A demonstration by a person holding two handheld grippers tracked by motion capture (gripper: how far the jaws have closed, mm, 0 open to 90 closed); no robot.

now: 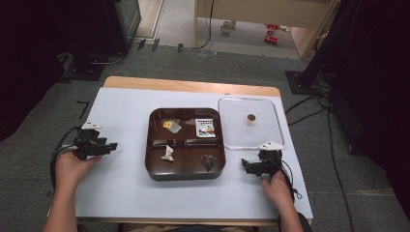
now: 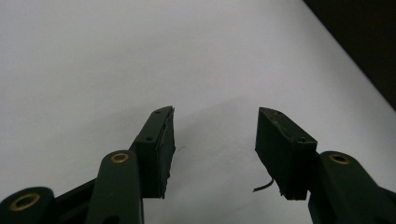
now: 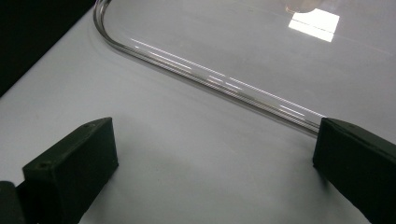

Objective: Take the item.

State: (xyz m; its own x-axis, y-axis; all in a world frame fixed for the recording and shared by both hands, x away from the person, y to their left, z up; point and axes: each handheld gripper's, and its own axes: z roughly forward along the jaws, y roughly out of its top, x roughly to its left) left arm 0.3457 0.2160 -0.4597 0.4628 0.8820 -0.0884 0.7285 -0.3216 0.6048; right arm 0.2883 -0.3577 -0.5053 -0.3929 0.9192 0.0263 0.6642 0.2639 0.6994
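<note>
In the high view a brown tray (image 1: 186,174) with four compartments sits at the middle of the frame on the white tabletop (image 1: 121,193). Its upper left compartment holds a yellow piece with a clear wrapper (image 1: 171,125), the upper right a printed card (image 1: 206,128), the lower left a crumpled white scrap (image 1: 168,153), and the lower right a dark heart-shaped thing (image 1: 208,162). Just right of the tray lies a clear lid (image 1: 270,140) with a small brown knob at its centre.

The left tool (image 1: 112,146) is at the left of the frame, well apart from the tray and pointing toward it. The left gripper view adds what the high view cannot: its jaws stand partly apart, a narrow gap with bare tabletop (image 2: 140,56) between them and nothing held.

The right tool (image 1: 245,166) is at the lower right, just below the lid's near corner. In the right gripper view its jaws are spread wide and empty, and the lid's curved rim (image 3: 196,74) runs across the frame close ahead of them, the right jaw almost at the rim.
</note>
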